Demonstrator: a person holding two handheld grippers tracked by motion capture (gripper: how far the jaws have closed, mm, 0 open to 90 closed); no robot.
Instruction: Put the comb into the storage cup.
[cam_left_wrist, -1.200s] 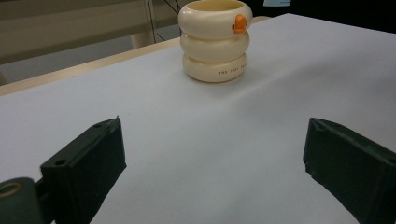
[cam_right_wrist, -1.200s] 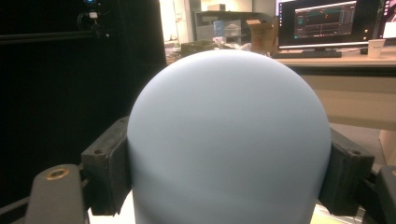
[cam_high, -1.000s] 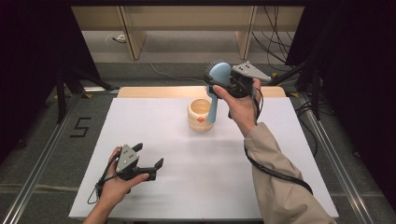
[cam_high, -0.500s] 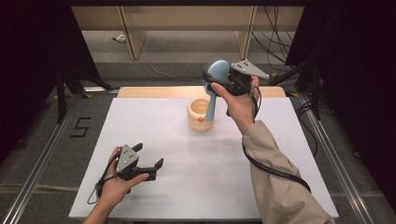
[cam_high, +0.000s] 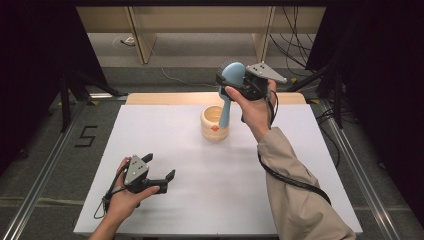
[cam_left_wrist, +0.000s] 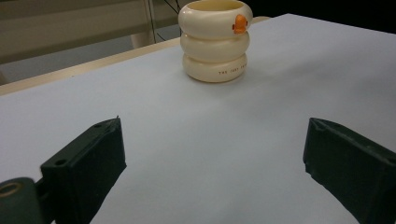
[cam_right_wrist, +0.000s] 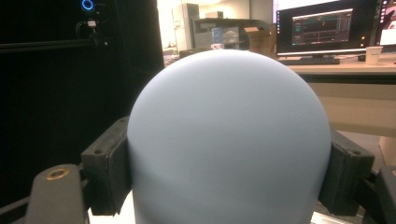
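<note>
the pale blue plastic brush with the rounded head and slim handle (cam_high: 227, 92) hangs handle-down over the cream ribbed ceramic cup with the little orange duck beak (cam_high: 215, 124), toward twelve o'clock on the white table top (cam_high: 210, 200). from the high view the handle tip seems level with the cup's rim or just inside it; i cannot tell which. so i'd judge the job about halfway: the brush is up and lined over the cup, and whether it is going in or coming out, it is not yet set down anywhere.

the right gripper (cam_high: 239, 82) is clamped on the brush's head, its two black jaws pressed against either side of the blue dome (cam_right_wrist: 229, 140) in the right gripper view.

the left gripper (cam_high: 152, 175) rests down at seven o'clock, jaws spread wide with nothing between them, pointing at the cup (cam_left_wrist: 215, 39), well apart from it.
</note>
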